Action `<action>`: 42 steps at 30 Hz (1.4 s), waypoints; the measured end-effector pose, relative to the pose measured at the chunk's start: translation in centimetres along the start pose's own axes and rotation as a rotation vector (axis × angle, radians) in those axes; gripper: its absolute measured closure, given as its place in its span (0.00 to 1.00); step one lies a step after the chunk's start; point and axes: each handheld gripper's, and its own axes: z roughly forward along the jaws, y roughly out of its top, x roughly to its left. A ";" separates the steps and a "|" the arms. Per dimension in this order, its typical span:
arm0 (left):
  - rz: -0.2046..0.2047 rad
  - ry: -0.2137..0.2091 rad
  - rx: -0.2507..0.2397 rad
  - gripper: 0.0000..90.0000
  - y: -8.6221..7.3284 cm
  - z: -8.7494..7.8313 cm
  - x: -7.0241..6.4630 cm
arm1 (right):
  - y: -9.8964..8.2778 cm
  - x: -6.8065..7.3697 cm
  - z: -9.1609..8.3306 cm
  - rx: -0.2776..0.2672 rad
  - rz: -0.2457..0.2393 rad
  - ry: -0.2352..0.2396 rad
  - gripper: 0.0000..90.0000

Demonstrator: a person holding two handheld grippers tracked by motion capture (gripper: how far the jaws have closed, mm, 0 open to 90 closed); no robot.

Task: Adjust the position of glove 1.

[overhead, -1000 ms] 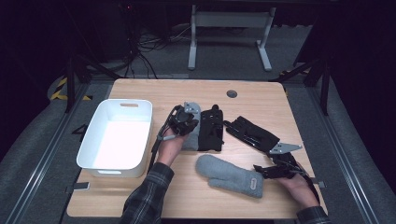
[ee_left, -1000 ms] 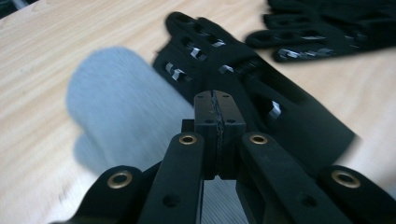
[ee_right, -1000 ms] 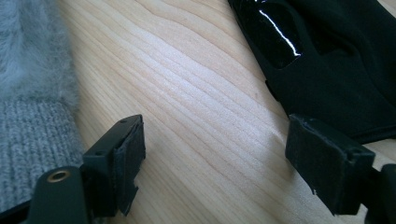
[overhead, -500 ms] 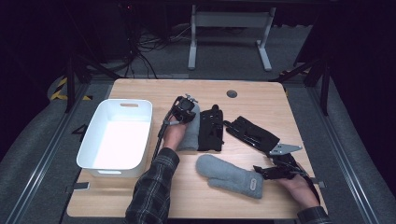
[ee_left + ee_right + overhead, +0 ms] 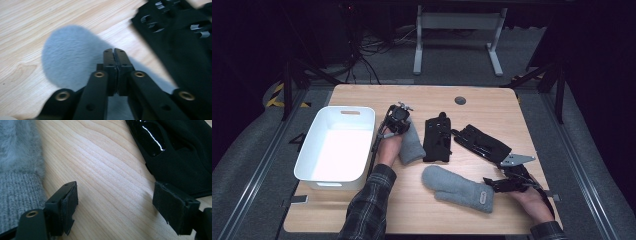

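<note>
Two grey mittens lie on your table: one (image 5: 411, 145) mid-table, just right of the white bin (image 5: 337, 145), with your left gripper (image 5: 398, 119) clenched and empty over its far end; the other (image 5: 459, 188) sits near you, your right gripper (image 5: 494, 184) released beside its cuff, black gloves (image 5: 436, 140) between.

Pale wooden table (image 5: 362, 215) under direct light; dark room beyond. Grey carpeted floor (image 5: 452, 55), white desk frame (image 5: 457, 37), loose cables (image 5: 367, 47) behind.
</note>
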 end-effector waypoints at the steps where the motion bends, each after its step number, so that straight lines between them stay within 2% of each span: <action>1: 0.015 -0.010 -0.006 0.92 0.0 -0.4 -0.3 | 0.0 0.0 0.0 0.000 0.000 0.000 0.23; 5: 0.030 -0.034 -0.011 0.77 -0.6 -1.4 -1.2 | 0.0 0.0 0.0 0.000 0.000 0.000 0.23; 7: 0.039 -0.021 -0.004 0.69 -1.1 -1.5 -1.5 | 0.0 0.0 0.0 0.000 -0.001 0.000 0.23; 10: 0.037 0.000 0.013 0.61 -1.7 -1.0 -1.4 | 0.0 0.0 0.0 0.001 0.000 0.001 0.23; 14: 0.012 0.002 0.036 0.56 -2.4 0.1 -1.1 | 0.0 0.0 0.0 0.001 -0.001 0.001 0.23; 19: -0.015 -0.032 0.053 0.65 -2.9 1.3 -1.0 | 0.0 0.0 0.0 0.000 -0.002 0.003 0.23; 22: -0.021 -0.034 0.061 0.77 -2.9 1.3 -1.1 | 0.0 0.0 0.0 -0.001 -0.002 0.003 0.23; 24: -0.015 -0.026 0.066 0.89 -2.9 1.3 -1.2 | 0.0 0.0 0.0 -0.001 -0.002 0.003 0.23; 26: -0.024 -0.025 0.067 0.94 -2.8 1.2 -1.2 | 0.0 0.0 0.0 -0.001 -0.002 0.003 0.23; 32: -0.062 -0.042 0.032 0.97 -2.5 0.1 -1.1 | 0.0 0.0 0.0 -0.001 -0.003 0.004 0.23; 37: -0.066 -0.052 0.004 0.98 -1.9 -1.4 -1.4 | 0.0 0.0 0.0 -0.001 -0.003 0.004 0.23; 42: -0.049 -0.073 -0.011 0.98 -1.3 -2.7 -2.0 | 0.0 0.0 0.0 0.000 -0.003 0.003 0.24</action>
